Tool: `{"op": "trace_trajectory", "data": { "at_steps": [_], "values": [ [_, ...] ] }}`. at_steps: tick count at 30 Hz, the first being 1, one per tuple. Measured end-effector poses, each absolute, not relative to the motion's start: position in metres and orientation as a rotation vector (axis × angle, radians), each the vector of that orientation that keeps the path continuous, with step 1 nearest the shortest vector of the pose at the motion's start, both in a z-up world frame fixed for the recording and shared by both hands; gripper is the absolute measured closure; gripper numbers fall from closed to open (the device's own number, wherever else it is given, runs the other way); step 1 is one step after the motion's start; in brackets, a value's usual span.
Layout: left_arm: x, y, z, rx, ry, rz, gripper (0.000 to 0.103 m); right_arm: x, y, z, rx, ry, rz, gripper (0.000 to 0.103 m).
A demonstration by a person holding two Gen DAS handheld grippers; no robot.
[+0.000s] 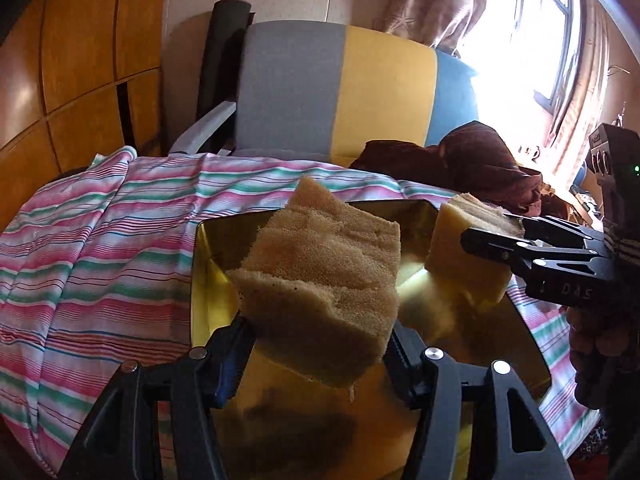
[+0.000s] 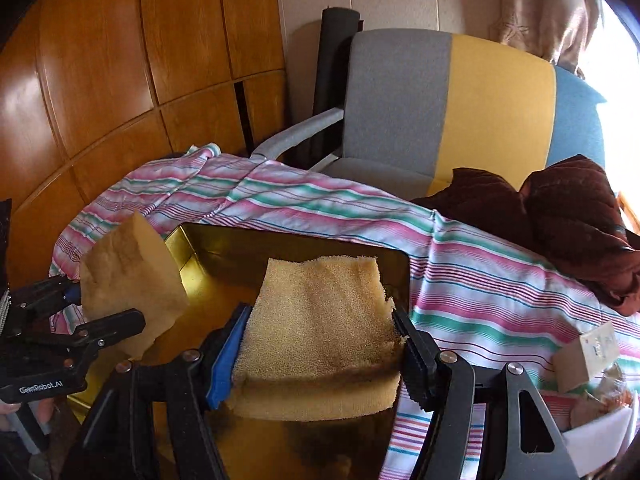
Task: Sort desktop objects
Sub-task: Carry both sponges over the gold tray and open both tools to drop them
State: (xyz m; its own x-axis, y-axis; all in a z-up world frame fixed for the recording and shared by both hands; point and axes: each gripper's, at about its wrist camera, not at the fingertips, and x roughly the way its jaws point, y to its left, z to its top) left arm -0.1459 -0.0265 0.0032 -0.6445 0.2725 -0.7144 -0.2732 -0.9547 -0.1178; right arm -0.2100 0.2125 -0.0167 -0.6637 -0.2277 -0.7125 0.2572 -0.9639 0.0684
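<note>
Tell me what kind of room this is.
Most likely a lived-in room at home, perhaps a bedroom or study. Wooden wardrobe-style panels line the wall, a grey, yellow and blue fabric armchair stands behind the cloth-covered table, and curtains hang at a bright window.

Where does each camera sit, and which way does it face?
Left wrist: on the left hand-held gripper, facing its sponge over the gold tray; the right hand-held gripper enters on the right.
Right wrist: on the right hand-held gripper, facing its sponge; the left hand-held gripper shows.
Shared: tray, striped cloth, chair.
</note>
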Motion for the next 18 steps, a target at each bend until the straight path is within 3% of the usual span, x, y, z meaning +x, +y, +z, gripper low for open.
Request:
{"op": "trace_trajectory", "data": {
  "at_steps": [6, 18],
  "values": [
    [-0.18, -0.036, -0.021, -1.235, 0.022, 2.607, 0.043, -0.247, 0.19, -0.043, 1.259, 0.138, -2.638, 0.035],
    [-0.2, -0.038, -0.03, -1.355, 0.052, 2.601, 0.042, -0.262, 0.189, -0.055, 1.282, 0.081, -2.601, 0.028]
  ]
}}
